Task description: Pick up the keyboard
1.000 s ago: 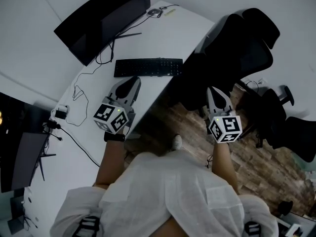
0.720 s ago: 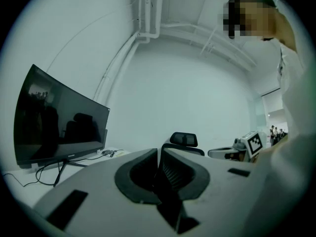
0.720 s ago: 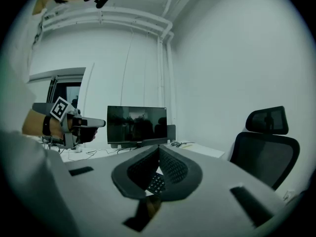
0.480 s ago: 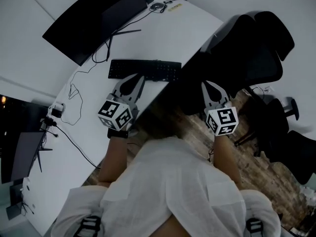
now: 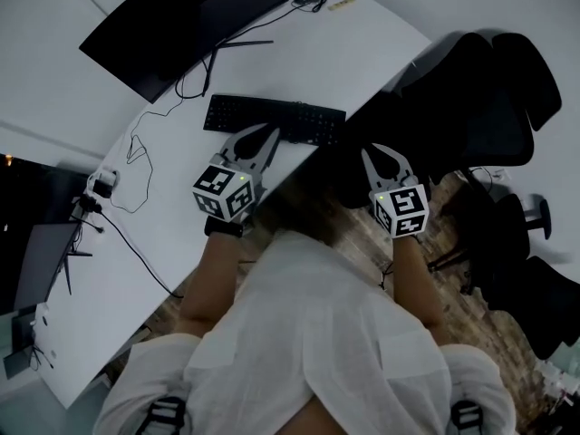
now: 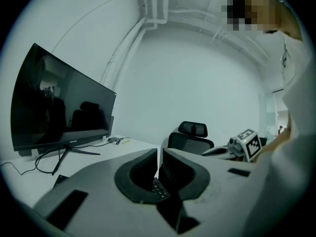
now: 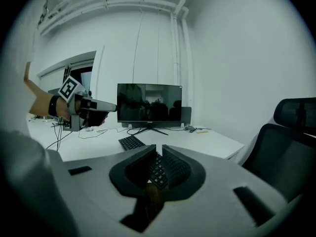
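The keyboard (image 5: 275, 120) lies flat on the white desk (image 5: 353, 57), close to the desk's near edge. The left gripper (image 5: 270, 132) hangs over that same edge of the desk, its jaws clenched together on nothing (dark keys show just past them). The right gripper (image 5: 372, 155) hangs off the desk, just outside its near edge, its jaws opening with nothing between them.

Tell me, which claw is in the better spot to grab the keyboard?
Left. The left claw is over the desk, tips right beside the keyboard, though shut. The right claw hangs past the desk's edge, jaws just opening, nothing between them.
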The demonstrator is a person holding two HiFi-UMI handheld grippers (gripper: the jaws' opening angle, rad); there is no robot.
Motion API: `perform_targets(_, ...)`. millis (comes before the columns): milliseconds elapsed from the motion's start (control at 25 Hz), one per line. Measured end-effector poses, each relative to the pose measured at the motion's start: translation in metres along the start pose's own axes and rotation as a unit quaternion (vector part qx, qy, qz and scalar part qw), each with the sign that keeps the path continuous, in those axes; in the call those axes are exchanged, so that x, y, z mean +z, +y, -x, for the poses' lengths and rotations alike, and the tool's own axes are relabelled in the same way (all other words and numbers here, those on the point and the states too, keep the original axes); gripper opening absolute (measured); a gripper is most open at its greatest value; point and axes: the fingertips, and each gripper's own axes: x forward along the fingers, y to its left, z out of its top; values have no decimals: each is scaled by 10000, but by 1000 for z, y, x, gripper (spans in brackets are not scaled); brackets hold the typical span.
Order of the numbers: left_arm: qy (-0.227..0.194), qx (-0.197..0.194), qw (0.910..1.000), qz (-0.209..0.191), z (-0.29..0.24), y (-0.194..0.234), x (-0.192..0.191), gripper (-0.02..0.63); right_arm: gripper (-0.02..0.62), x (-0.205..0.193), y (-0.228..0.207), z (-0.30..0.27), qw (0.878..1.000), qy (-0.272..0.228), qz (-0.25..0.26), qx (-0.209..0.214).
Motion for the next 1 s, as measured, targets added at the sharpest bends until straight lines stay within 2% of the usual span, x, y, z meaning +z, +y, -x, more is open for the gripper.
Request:
perform_targets(360, 587, -209, 9980, 138, -36, 28, -48, 34, 67, -41, 22, -71, 9942, 819, 470, 518)
perform_targets(640, 1032, -367, 9937, 222, -54, 45, -82, 34, 100, -80, 41, -115, 9778, 1633, 946, 913)
perform_targets(800, 1223, -349, 9913, 336, -56, 53, -96, 34, 135, -107, 49, -129, 9582, 2193, 1480, 1092)
perform_targets(1000, 1476, -356, 9877, 387, -56, 61, -112, 35, 194, -140, 52, -148, 9199, 2742, 2561, 1142)
